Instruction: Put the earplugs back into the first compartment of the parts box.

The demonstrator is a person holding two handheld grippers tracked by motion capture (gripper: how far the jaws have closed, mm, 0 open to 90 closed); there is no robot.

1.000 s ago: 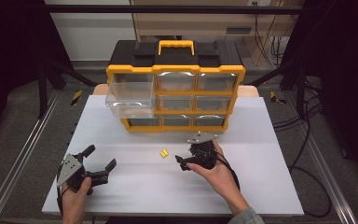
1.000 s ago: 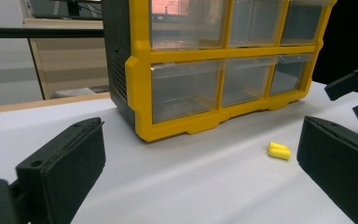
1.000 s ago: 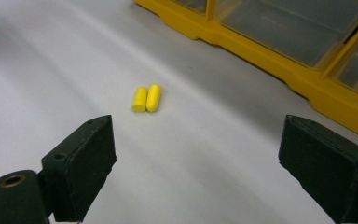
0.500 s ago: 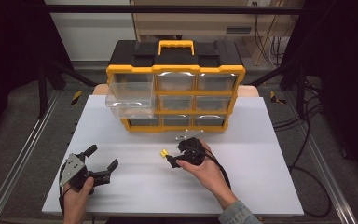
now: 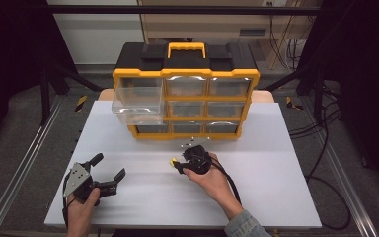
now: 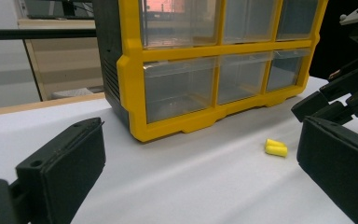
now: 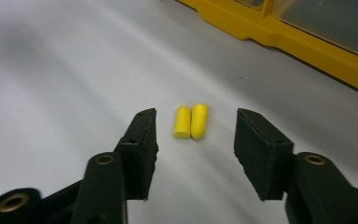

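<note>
Two small yellow foam earplugs lie side by side on the white table, also seen as a yellow speck in the high view and as yellow earplugs in the left gripper view. My right gripper is open, its jaws on either side of the earplugs and not touching them; in the high view the right gripper sits just right of them. My left gripper rests open at the front left, nothing between its jaws, the same left gripper facing the organizer.
A yellow and black drawer organizer with clear drawers stands at the back of the white table. Its top-left drawer is pulled out. Metal rails run along both sides of the table.
My right gripper has slid left across the table until its open jaws came around the earplugs. The left gripper has stayed put.
</note>
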